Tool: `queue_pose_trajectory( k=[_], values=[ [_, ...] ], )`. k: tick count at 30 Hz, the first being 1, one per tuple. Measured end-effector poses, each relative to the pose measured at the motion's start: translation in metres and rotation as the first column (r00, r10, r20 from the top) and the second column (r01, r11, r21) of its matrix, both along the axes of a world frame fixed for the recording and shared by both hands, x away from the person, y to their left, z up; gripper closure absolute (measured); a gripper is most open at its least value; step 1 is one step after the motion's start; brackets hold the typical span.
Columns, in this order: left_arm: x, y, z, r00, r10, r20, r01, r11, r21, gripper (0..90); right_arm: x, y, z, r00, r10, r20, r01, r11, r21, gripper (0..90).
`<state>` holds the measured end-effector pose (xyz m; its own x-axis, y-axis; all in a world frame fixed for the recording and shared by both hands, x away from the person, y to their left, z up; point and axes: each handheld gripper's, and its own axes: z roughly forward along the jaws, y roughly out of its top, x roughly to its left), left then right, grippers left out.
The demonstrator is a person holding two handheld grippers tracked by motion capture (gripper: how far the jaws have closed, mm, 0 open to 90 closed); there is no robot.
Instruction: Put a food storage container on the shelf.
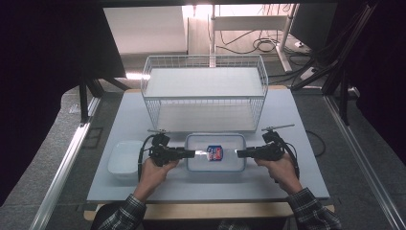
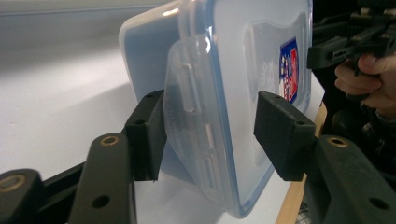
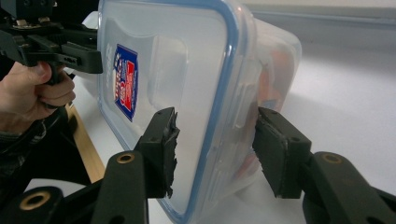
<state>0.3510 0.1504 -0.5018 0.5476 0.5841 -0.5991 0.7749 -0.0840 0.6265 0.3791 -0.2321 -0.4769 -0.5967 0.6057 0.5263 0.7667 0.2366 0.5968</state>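
So the box [image 1: 215, 152] sits flat near the front of the table [image 1: 287, 115], long axis running left-right, and the two grippers come at it from opposite short ends, pretty much in line with that axis. Left gripper [image 1: 190, 153] is at the left end, right gripper [image 1: 240, 153] at the right end, so neither hand is really nearer, it's symmetric. In the left gripper view the jaws straddle the end of the lid with its latch flap [image 2: 194, 116]: one pad looks tucked against the underside by the flap, the other stands a bit off the lid top, so I'd call them apart around the edge, not clamped. Same story in the right gripper view: the blue-sealed rim [image 3: 224, 93] runs between the pads with gaps showing on both sides, so apart there too. What matters, I think, is that each pair bites across the box's thickness at the rim, so a squeeze would pinch lid and body together at both ends. Room-wise: the wire basket [image 1: 206, 91] stands just behind the box, its front close to the box's far edge, so going straight back is tight and it'd want to go up first. A small white tray [image 1: 123, 160] lies left of the left hand [image 1: 153, 173], near but not touching. The table's front edge is near the wrists, with open surface to the right.
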Motion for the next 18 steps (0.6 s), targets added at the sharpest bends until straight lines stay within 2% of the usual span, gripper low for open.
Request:
queue_pose_trajectory(
  k=[5,9,13,18],
  values=[
    [0.0,0.001,0.002,0.9999,0.004,0.016,-0.004,0.9999,0.01,46.5,-0.003,0.0,0.002,0.9991,-0.011,0.041,0.011,0.9999,0.004,53.2],
    [0.002,0.006,-0.002,0.9999,-0.007,0.008,0.007,0.9989,-0.045,50.4,0.0,-0.003,0.001,0.9996,-0.011,0.027,0.01,0.9996,0.026,53.3],
    [0.002,0.006,0.0,0.9999,-0.002,0.017,0.003,0.9988,-0.049,51.1,0.001,-0.004,0.0,0.9993,-0.008,0.037,0.007,0.9994,0.034,53.2],
    [0.001,0.007,0.012,0.9991,0.015,0.041,-0.013,0.9985,-0.053,50.9,0.0,-0.003,0.009,0.9981,-0.013,0.061,0.01,0.999,0.044,53.3]
  ],
)
